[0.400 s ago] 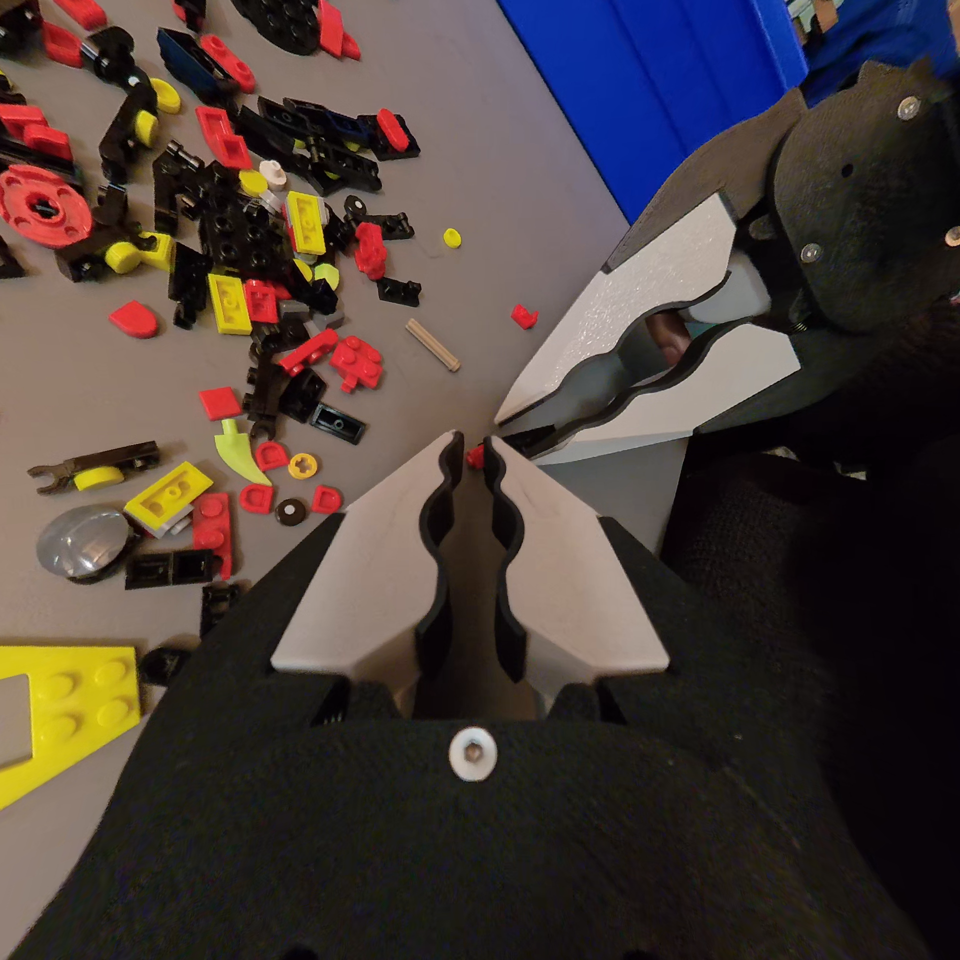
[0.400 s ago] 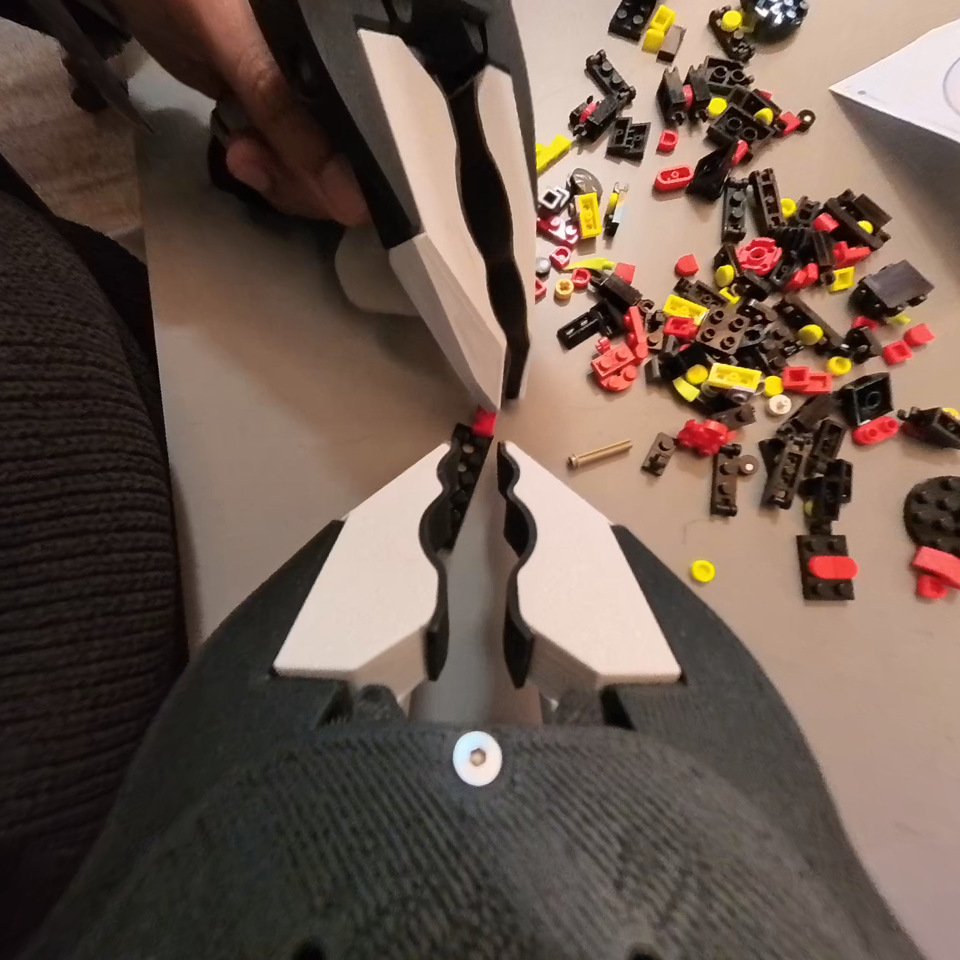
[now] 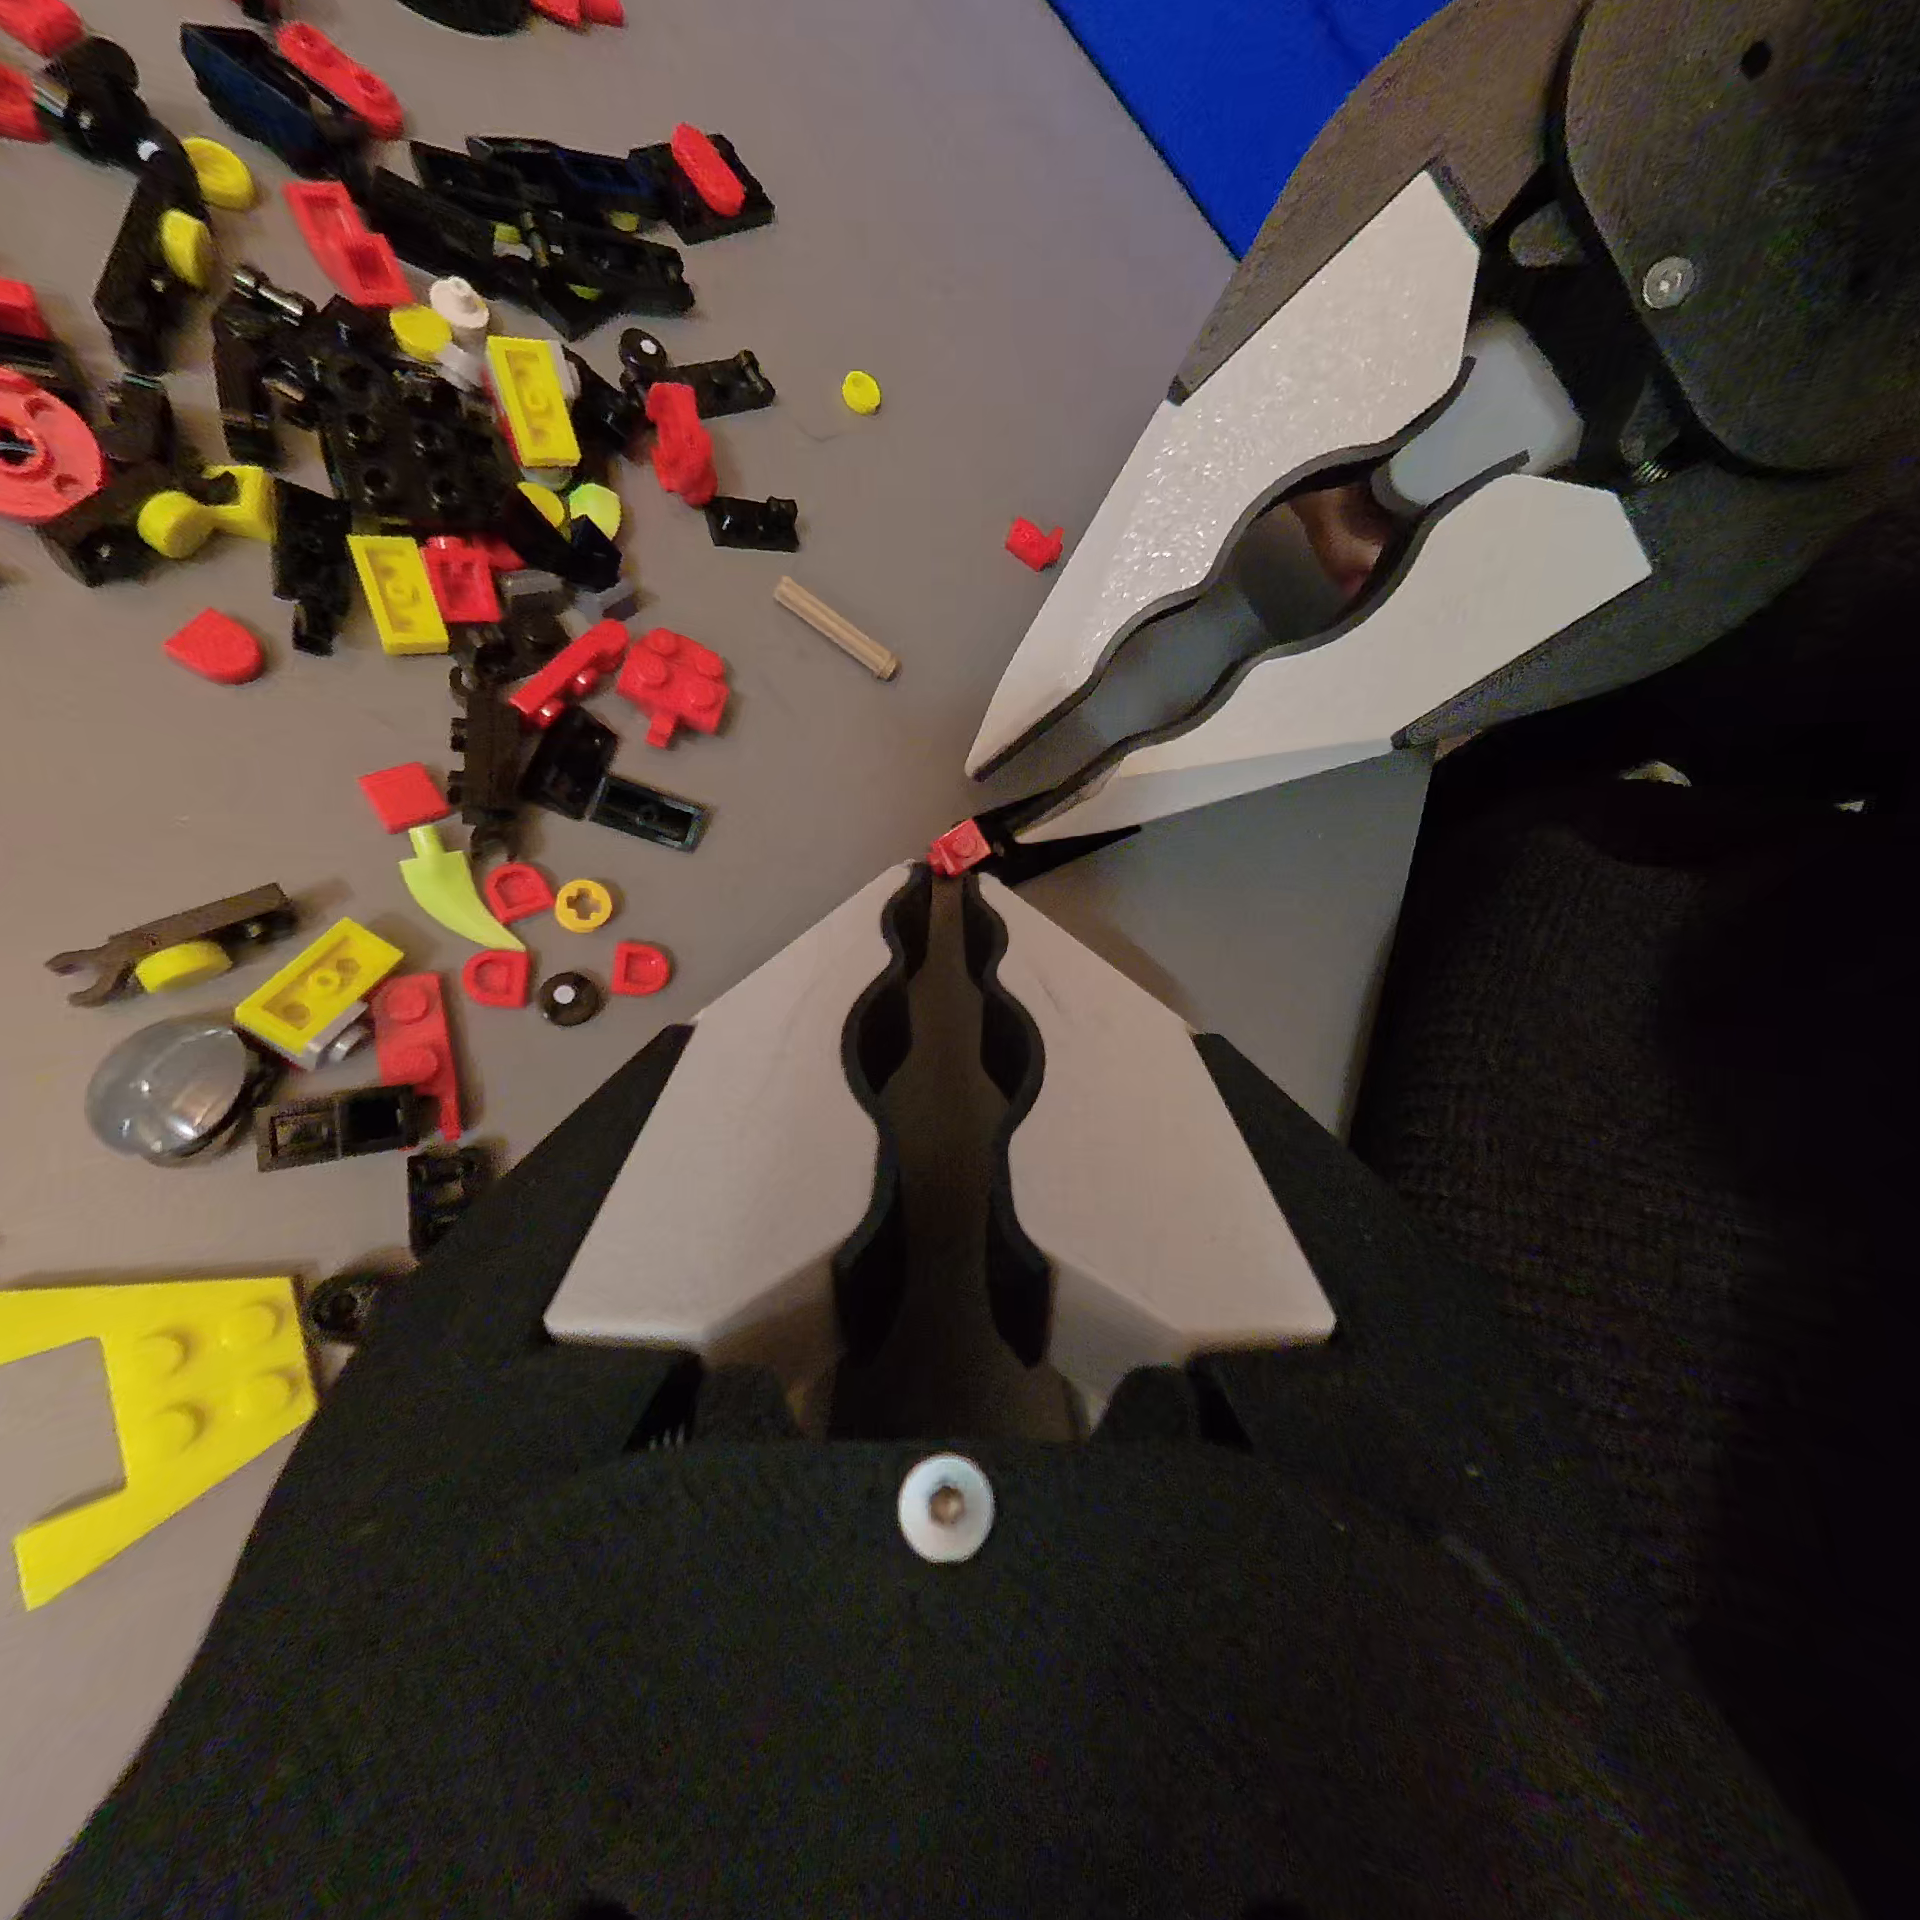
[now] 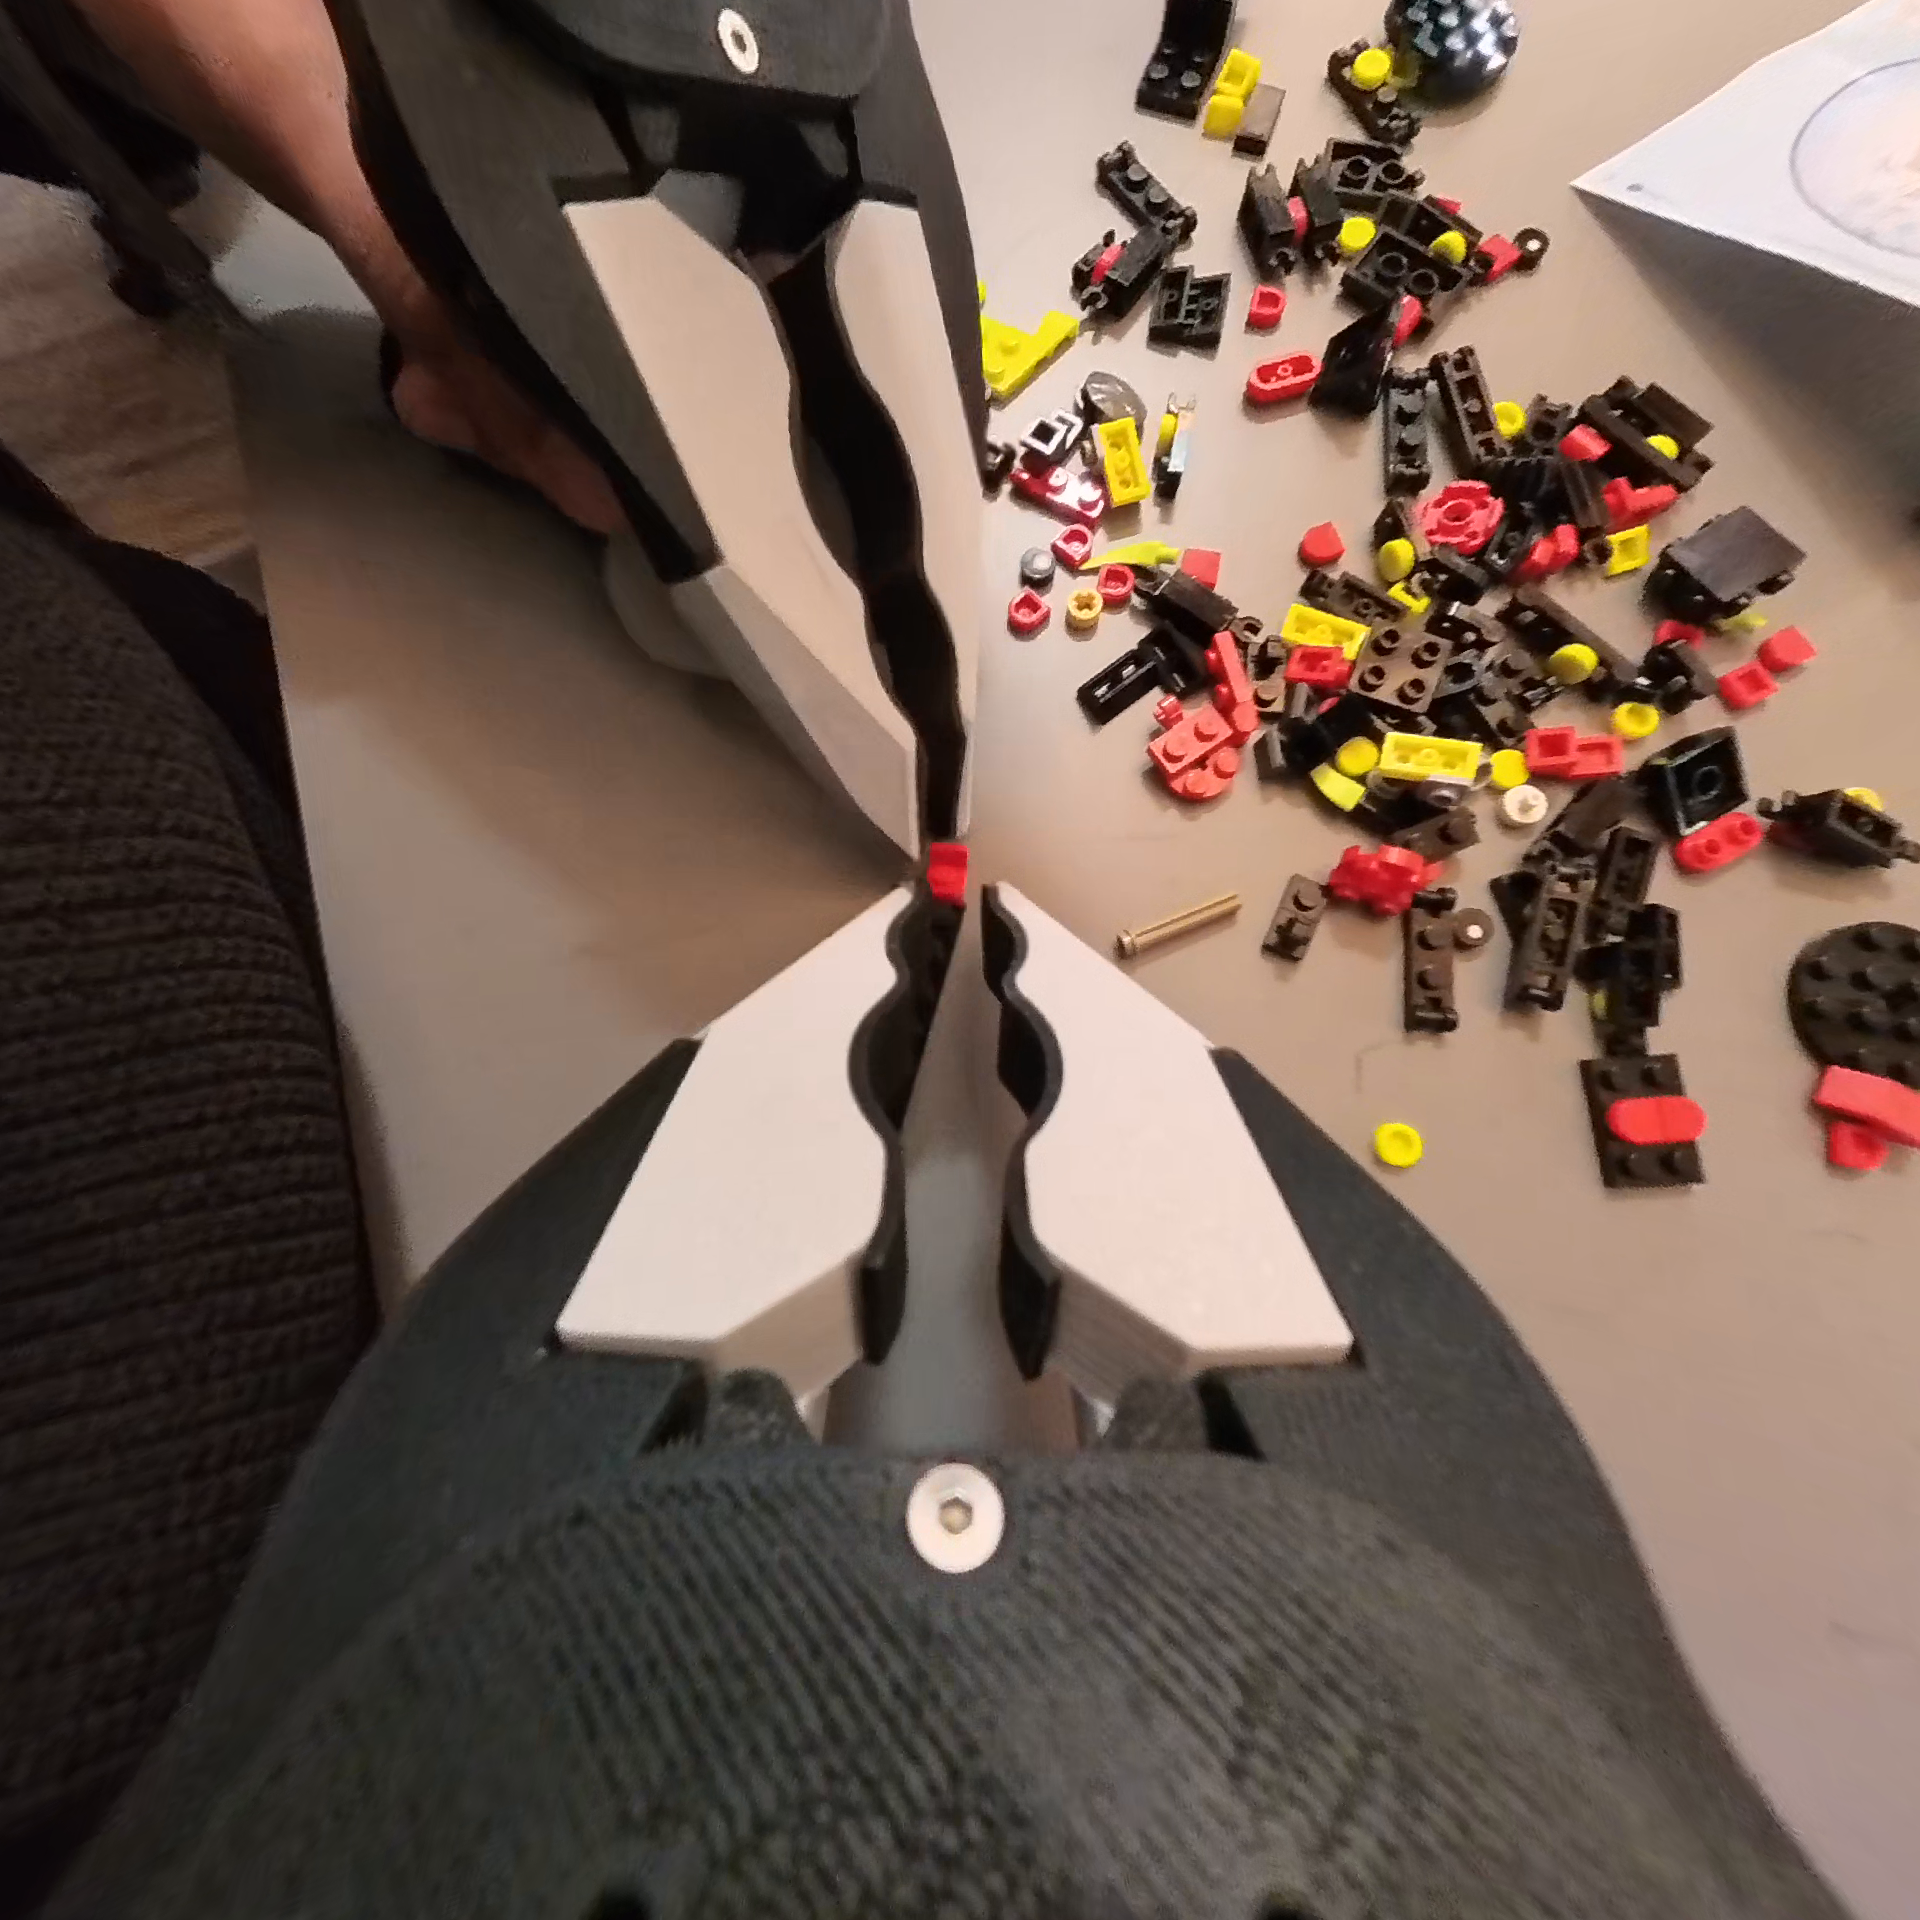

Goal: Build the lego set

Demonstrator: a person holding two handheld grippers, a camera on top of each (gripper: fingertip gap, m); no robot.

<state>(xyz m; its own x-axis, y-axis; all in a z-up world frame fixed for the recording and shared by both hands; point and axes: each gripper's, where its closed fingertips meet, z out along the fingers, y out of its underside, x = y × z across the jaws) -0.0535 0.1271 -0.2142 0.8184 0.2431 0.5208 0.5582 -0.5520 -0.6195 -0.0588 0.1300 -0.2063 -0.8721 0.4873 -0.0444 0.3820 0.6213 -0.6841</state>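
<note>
My right gripper (image 4: 951, 906) is shut on a thin black plate (image 4: 928, 961), which lies edge-on along its left finger. In the left wrist view that gripper (image 3: 987, 774) comes in from the upper right with the black plate (image 3: 1055, 840) sticking out of its tips. A small red piece (image 3: 956, 847) sits on the plate's free end; it also shows in the right wrist view (image 4: 947, 869). My left gripper (image 3: 943, 881) is nearly closed, its tips pinching that red piece. In the right wrist view the left gripper (image 4: 940, 826) comes down from above onto the piece. Both are held above the grey table's near edge.
A pile of loose black, red and yellow bricks (image 3: 436, 447) covers the table (image 3: 935, 260), also in the right wrist view (image 4: 1455, 675). Nearby lie a tan axle (image 3: 836, 629), a yellow wedge plate (image 3: 156, 1392) and a white booklet (image 4: 1766, 177). A blue bin (image 3: 1226, 104) stands behind. A hand (image 4: 488, 416) holds the left gripper. The tips of both grippers are at nearly the same place.
The red piece now shows whole at my left tips on the plate's end; before it sat deeper between them. The right gripper has shifted slightly up and closer.
</note>
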